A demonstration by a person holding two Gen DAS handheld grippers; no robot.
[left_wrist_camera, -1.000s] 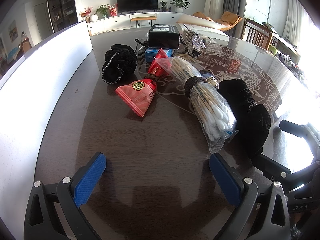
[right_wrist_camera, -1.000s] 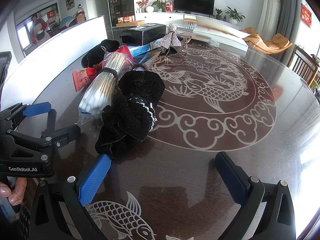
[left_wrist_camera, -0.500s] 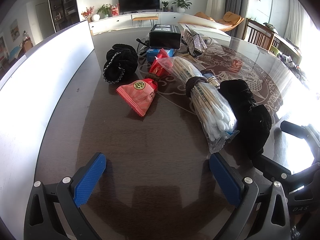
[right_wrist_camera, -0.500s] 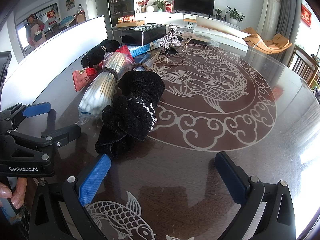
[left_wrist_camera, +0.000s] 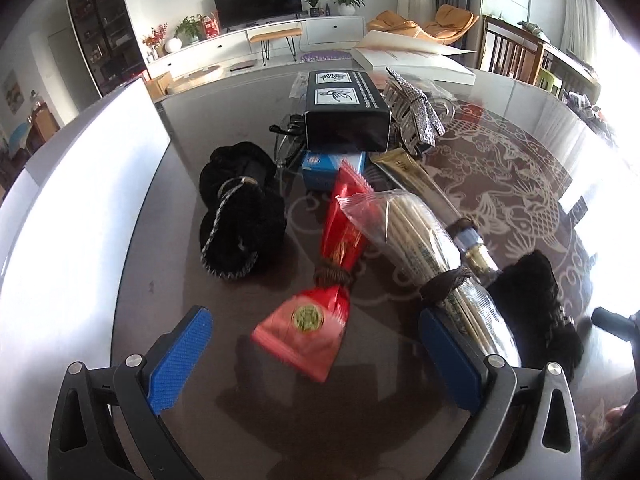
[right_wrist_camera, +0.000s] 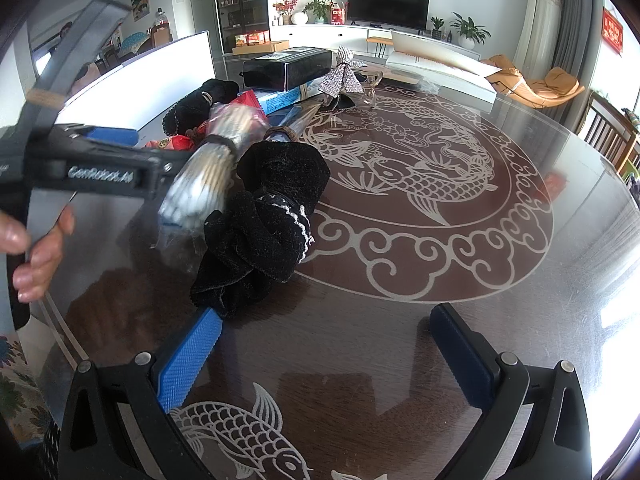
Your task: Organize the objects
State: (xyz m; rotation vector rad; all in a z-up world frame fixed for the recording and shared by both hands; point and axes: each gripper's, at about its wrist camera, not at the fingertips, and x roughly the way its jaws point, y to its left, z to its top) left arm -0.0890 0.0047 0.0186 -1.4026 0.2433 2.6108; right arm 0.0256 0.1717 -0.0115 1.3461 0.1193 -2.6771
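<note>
My left gripper (left_wrist_camera: 316, 356) is open and low over the dark table. The wide end of a red foil packet (left_wrist_camera: 308, 320), tied with a brown band, lies between its blue pads without touching them. A clear bag of cotton swabs (left_wrist_camera: 420, 248) lies just past the right pad. My right gripper (right_wrist_camera: 326, 360) is open with nothing between its fingers. Its left pad sits right at the edge of a black velvet pouch (right_wrist_camera: 272, 208). The swab bag (right_wrist_camera: 204, 184) lies left of that pouch. My left gripper (right_wrist_camera: 148, 146) appears blurred there, held by a hand (right_wrist_camera: 36, 256).
A second black pouch (left_wrist_camera: 240, 224) lies left of the packet. Behind are a blue box (left_wrist_camera: 328, 164), a black box (left_wrist_camera: 346, 120), a gold tube (left_wrist_camera: 416, 176) and a silver bow (left_wrist_camera: 416, 116). A white board (left_wrist_camera: 80, 200) borders the left. The fish-patterned table (right_wrist_camera: 440, 240) stretches right.
My left gripper has moved forward, so the red packet now lies between its pads. The right gripper edged slightly toward the black pouch. Both stay open.
</note>
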